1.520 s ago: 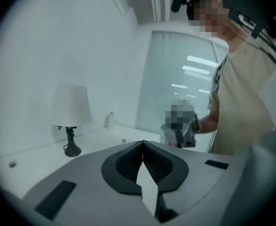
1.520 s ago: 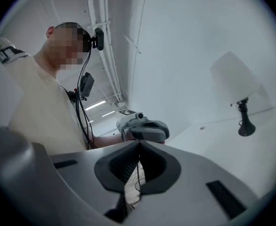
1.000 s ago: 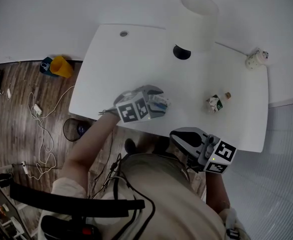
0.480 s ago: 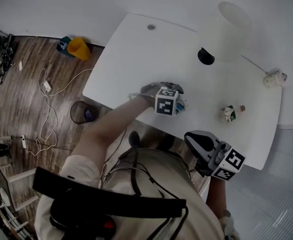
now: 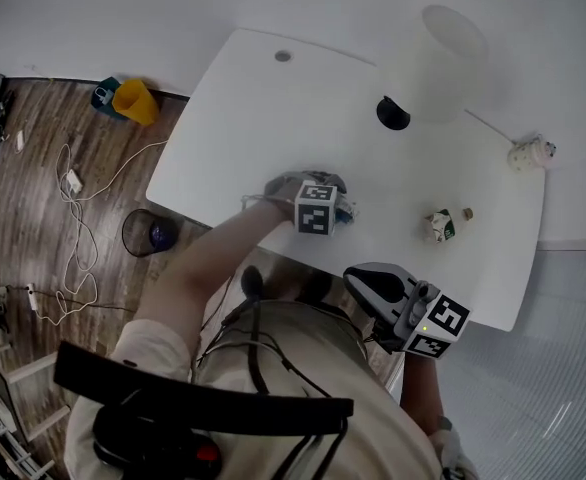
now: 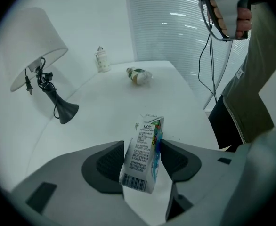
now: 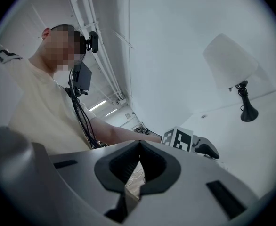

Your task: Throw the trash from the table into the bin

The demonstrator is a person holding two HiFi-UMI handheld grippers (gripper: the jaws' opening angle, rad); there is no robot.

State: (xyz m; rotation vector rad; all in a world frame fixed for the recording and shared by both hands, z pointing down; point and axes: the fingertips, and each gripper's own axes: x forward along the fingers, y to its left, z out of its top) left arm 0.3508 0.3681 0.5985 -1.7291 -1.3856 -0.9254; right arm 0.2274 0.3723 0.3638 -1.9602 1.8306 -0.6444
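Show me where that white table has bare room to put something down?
Widest free patch: the left half of the table, from the round hole down to the near edge. Another lies between the lamp base and the crushed bottle. Tightest: round the drink carton, mid near edge.

Lamp [image 5: 443, 53], white shade, black base, stands ahead of me. On the wood floor [image 5: 33, 168] to my left: a yellow container [image 5: 133, 101] and loose white cables [image 5: 74, 181].

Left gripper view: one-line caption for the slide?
Left gripper, jaws just closing onto a drink carton; white table and lamp beyond.
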